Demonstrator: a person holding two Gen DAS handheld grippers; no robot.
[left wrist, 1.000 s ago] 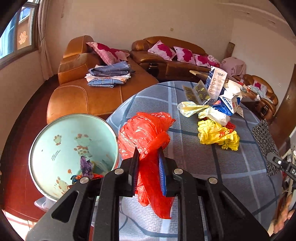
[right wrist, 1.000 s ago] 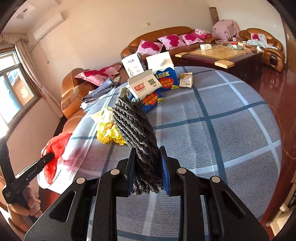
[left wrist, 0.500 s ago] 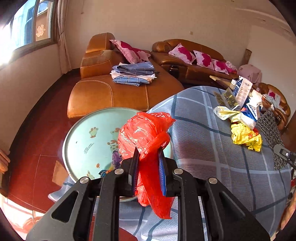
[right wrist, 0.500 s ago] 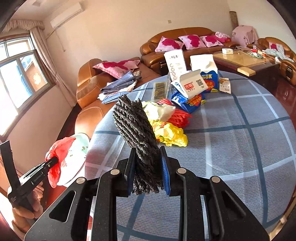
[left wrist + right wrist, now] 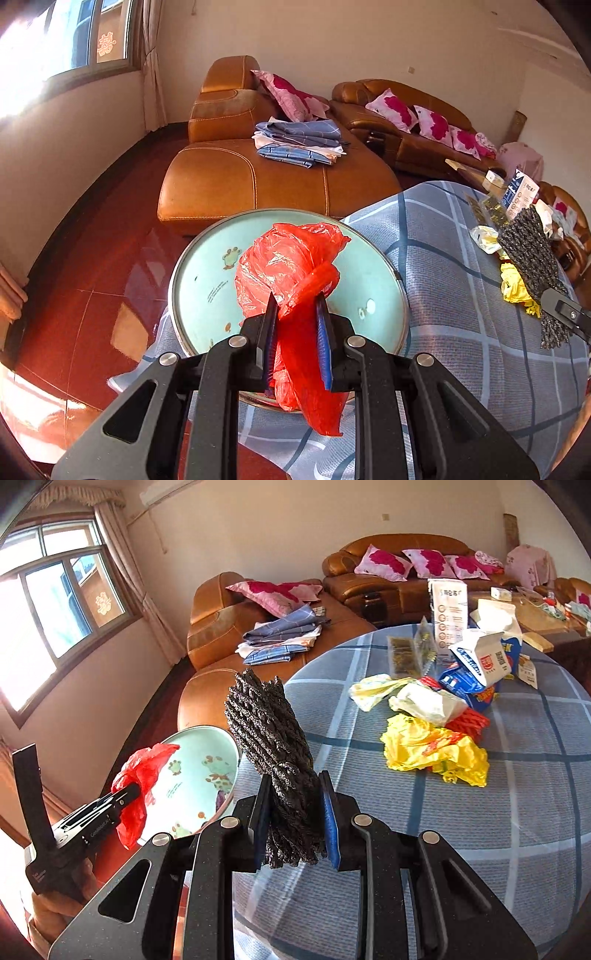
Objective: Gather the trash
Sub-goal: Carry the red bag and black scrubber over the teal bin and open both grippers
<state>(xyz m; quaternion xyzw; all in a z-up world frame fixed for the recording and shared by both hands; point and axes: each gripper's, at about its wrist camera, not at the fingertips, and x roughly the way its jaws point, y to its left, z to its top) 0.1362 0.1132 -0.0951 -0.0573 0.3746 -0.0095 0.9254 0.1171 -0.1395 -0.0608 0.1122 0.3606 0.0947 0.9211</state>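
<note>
1. Both tongs are gripping trash: your left gripper (image 5: 295,314) is pinching a crumpled red plastic bag (image 5: 291,266) with its jaws nearly closed, and your right gripper (image 5: 293,805) is clamping a dark knitted bundle (image 5: 273,731) in the same near-closed way.

2. You are holding the red bag directly over the mouth of the pale green bin (image 5: 207,280), which is standing on the floor just beside the table (image 5: 480,812). In the right wrist view the dark bundle is hanging over the table near its edge beside the bin, not yet above the opening.

3. You are risking a snag, in my judgement: the thin bag is draping down between and below the blue pads (image 5: 325,350), so when you let go it may be clinging to a pad instead of falling.

4. You are also risking a miss with the bundle; releasing it now would likely be dropping it on the tablecloth or the floor rather than in the bin.

5. More trash is waiting on the blue checked tablecloth: a yellow bag (image 5: 432,753), a white bag (image 5: 424,701), and cartons (image 5: 484,661) behind them.

6. Around you, brown leather sofas (image 5: 258,173) are carrying pink cushions and folded cloth (image 5: 299,144), sunlight is pouring through a window (image 5: 55,605), and the red floor is shining with glare.
</note>
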